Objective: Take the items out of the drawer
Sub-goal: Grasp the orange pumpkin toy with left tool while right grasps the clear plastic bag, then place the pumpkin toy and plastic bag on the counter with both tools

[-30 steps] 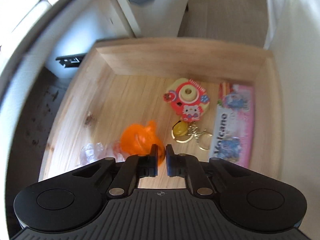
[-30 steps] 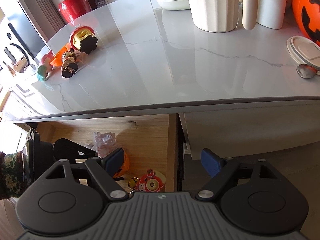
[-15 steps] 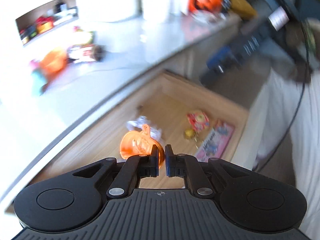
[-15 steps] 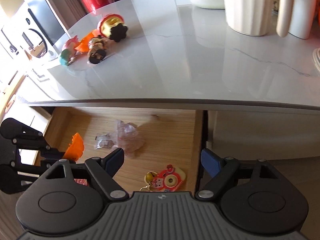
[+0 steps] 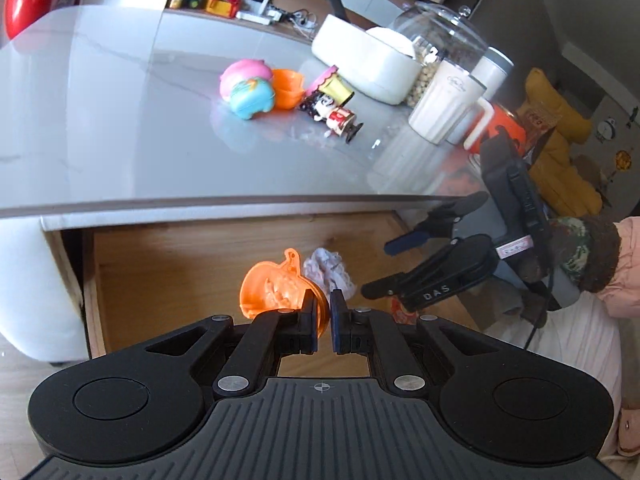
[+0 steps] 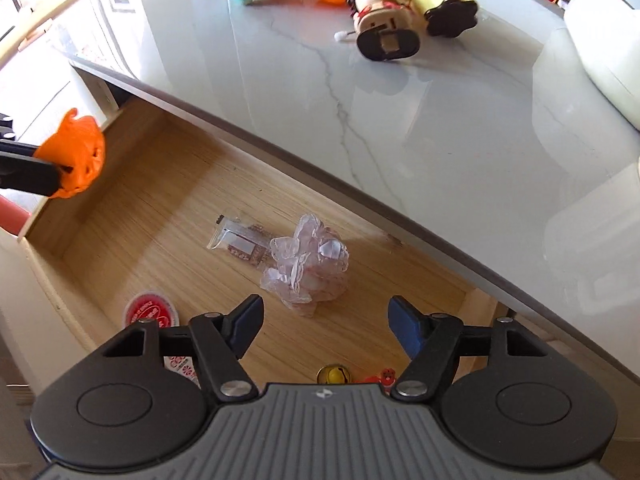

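Left-wrist view. My left tongs (image 5: pixel 323 322) are clamped on one orange pumpkin toy (image 5: pixel 272 290), pinched by its rim and held in the air above the open wooden drawer (image 5: pixel 168 256). Behind the pumpkin lies one crumpled clear plastic wrapper (image 5: pixel 330 272) on the drawer floor. My right tongs (image 5: pixel 384 268) reach in from the right, carried by a hand in a patterned glove (image 5: pixel 572 248) with a pink sleeve beside it.

On the marble bench (image 5: pixel 120 120) above the drawer I count four small toys in a cluster: one pink-and-blue squishy toy (image 5: pixel 248 90), one orange bowl-shaped shell (image 5: pixel 287 88), and two figurines (one doll with a painted face (image 5: pixel 332 114), one yellow-and-red piece (image 5: pixel 334 86) behind it). Farther back stand one white box (image 5: pixel 360 60), one glass jar (image 5: pixel 436 48), and two white cups (image 5: pixel 448 104).

Right-wrist view. My right tongs (image 6: pixel 323 326) stand apart with nothing between them; their jaws have just been closing somewhat, above the wrapper (image 6: pixel 308 264). On the drawer (image 6: pixel 168 216) floor I count one small clear bag (image 6: pixel 240 240) touching the wrapper, one round red-lidded piece (image 6: pixel 150 312) near the front wall, one yellow bell-like charm (image 6: pixel 334 374), and a red toy (image 6: pixel 380 376) mostly hidden under the tongs. The pumpkin toy (image 6: pixel 78 152) hangs at the left edge in the left tongs' grip.
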